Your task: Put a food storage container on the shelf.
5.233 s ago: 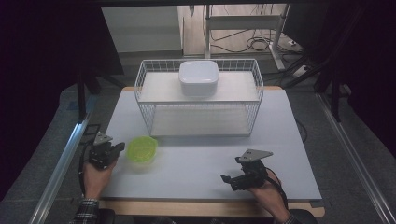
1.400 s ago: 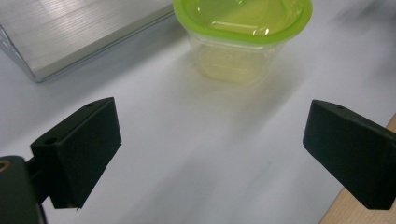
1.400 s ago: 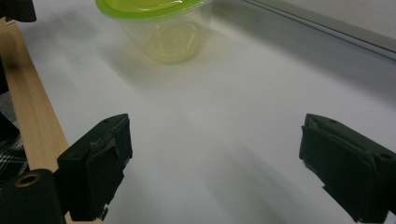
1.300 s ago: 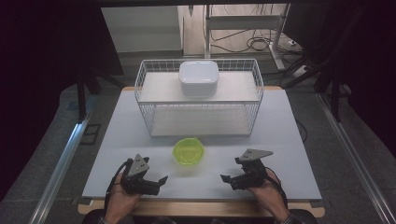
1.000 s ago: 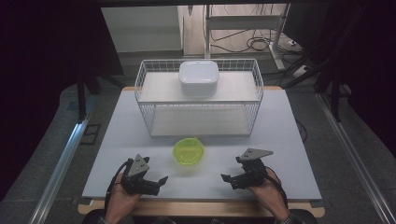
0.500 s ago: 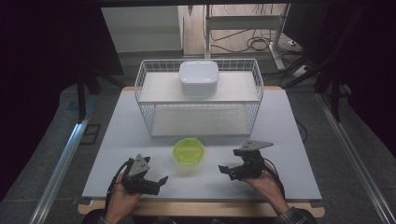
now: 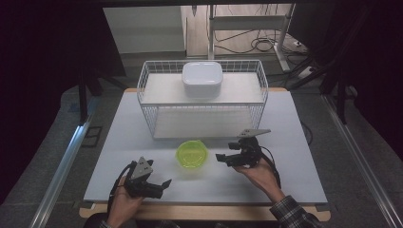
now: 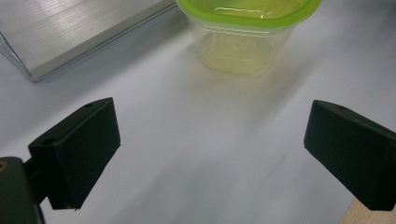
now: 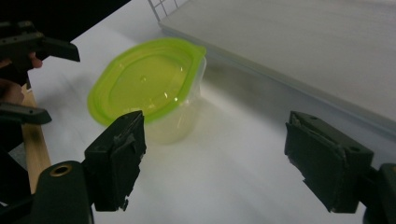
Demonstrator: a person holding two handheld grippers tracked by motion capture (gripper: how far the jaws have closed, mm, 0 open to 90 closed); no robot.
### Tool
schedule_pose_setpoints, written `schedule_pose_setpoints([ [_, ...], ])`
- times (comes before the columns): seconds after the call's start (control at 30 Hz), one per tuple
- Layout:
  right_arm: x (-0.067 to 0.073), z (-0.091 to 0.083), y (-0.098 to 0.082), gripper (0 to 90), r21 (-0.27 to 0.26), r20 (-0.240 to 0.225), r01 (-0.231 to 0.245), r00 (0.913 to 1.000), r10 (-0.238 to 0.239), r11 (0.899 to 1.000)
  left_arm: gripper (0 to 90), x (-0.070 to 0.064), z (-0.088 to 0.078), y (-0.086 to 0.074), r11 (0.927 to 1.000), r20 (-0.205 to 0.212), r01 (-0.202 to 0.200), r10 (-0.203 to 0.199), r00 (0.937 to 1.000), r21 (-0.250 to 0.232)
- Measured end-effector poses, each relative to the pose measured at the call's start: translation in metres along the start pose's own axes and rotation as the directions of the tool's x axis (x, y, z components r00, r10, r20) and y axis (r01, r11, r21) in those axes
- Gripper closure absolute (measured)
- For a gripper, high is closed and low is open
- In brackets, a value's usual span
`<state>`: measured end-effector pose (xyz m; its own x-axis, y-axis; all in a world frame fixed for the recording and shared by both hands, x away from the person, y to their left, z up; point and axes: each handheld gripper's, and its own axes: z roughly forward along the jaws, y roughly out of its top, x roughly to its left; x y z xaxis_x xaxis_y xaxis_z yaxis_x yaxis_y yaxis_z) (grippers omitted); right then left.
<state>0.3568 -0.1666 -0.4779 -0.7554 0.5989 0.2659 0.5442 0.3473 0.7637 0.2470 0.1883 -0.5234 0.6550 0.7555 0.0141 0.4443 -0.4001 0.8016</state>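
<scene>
Fingers (image 9: 116, 158) just beside green-lidded container (image 9: 149, 88)

Green-lidded clear container (image 7: 192, 155) stands upright, closed, near the table's front.

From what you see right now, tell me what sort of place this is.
Probably a lab or workshop set up for recording manipulation tasks. A bare white table holds just a wire basket and a green-lidded container, dark curtains hang around it, and loose cables lie on the floor behind.

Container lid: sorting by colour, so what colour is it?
Lime green lid on a clear tub, best in right gripper view.
</scene>
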Motion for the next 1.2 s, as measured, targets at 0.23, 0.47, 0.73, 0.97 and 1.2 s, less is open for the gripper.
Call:
schedule_pose_setpoints([
  [0.23, -0.006, 0.02, 0.017, 23.9, 0.027, -0.04, -0.05, 0.9979, 0.052, 0.998, 3.4, 0.0, 0.0, 0.0, 1.0, -0.003, -0.006, 0.006, 1.0, 0.005],
  [0.47, -0.012, 0.037, 0.029, 37.6, 0.048, -0.093, -0.083, 0.9919, 0.087, 0.995, 3.6, 0.0, 0.001, 0.0, 0.9999, -0.006, -0.012, 0.012, 0.9999, 0.011],
  [0.73, -0.015, 0.051, 0.031, 49.3, 0.094, -0.146, -0.137, 0.9779, 0.15, 0.986, 4.0, -0.002, 0.002, -0.001, 0.9995, -0.009, -0.022, 0.022, 0.9997, 0.022],
  [0.97, -0.026, 0.063, 0.029, 58.2, 0.129, -0.204, -0.223, 0.9478, 0.246, 0.966, 4.3, -0.002, 0.002, -0.001, 0.9993, -0.009, -0.027, 0.028, 0.9996, 0.027],
  [1.2, -0.027, 0.071, 0.028, 64.4, 0.158, -0.248, -0.248, 0.927, 0.282, 0.956, 4.4, -0.003, 0.003, -0.001, 0.9989, -0.005, -0.033, 0.033, 0.9994, 0.032],
])
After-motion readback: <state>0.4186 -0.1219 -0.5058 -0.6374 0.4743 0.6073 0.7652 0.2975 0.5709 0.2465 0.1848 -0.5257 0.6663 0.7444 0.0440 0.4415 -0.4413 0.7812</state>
